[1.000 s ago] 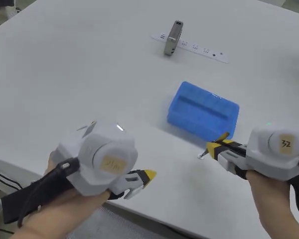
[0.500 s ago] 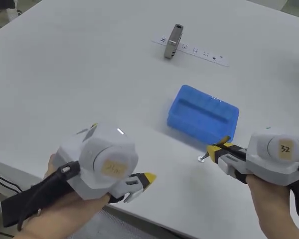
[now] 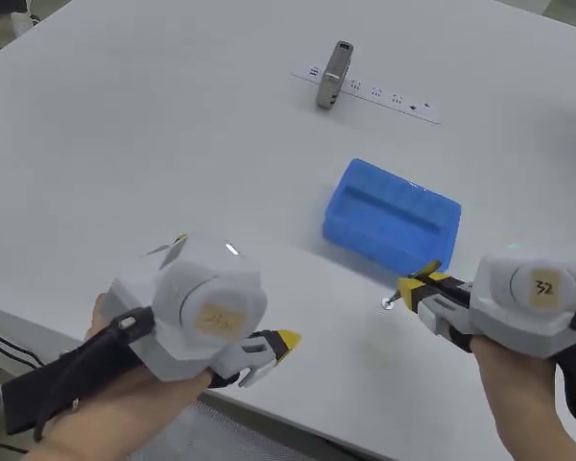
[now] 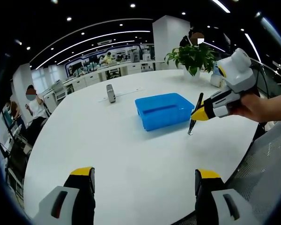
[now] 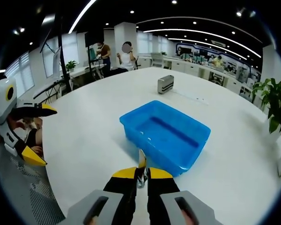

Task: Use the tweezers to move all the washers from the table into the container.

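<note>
Just beside the blue container's point(image 3: 382, 246) near wall, the right gripper point(image 3: 418, 288) has its jaws pressed together on the tweezers point(image 4: 192, 125). Tweezer tip points down at the white counter point(image 3: 154, 144); contact cannot be told. Left gripper point(image 3: 280, 341) is well apart from the container, near the counter edge, jaws spread, holding nothing. Container stands upright on the counter.

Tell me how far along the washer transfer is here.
Done: cannot tell. The blue container looks bare inside, though washers may be too small to make out. In hand: the right gripper is shut on the tweezers, whose tip is down at the table just in front of the container. The left gripper hangs open. Left: picking and dropping washers.
</note>
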Action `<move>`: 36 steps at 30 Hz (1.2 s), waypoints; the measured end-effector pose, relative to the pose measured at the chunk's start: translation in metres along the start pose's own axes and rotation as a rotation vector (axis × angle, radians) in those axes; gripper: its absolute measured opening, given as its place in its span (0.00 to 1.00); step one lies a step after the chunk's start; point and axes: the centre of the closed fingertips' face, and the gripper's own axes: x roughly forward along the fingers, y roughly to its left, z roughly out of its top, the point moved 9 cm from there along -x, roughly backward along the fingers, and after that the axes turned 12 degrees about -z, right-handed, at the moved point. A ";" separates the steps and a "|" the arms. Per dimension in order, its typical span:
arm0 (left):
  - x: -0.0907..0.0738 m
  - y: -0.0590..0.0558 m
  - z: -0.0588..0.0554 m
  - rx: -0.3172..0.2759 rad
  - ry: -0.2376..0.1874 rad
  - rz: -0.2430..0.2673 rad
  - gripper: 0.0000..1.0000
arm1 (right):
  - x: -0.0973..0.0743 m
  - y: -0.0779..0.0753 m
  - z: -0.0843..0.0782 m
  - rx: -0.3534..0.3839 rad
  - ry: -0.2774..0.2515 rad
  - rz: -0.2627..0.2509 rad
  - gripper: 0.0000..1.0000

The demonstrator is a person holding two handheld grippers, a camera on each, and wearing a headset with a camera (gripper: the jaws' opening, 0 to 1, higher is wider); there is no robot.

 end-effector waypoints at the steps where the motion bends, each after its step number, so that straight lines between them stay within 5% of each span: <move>1: 0.000 0.000 0.000 -0.001 -0.001 0.000 0.90 | 0.000 0.000 0.000 -0.013 0.005 -0.014 0.04; 11: 0.000 0.001 0.000 -0.003 -0.008 0.002 0.90 | 0.002 0.001 0.007 -0.041 0.022 -0.009 0.03; 36: -0.001 -0.001 0.001 0.004 -0.009 -0.002 0.90 | -0.026 -0.011 0.057 -0.047 -0.101 0.003 0.03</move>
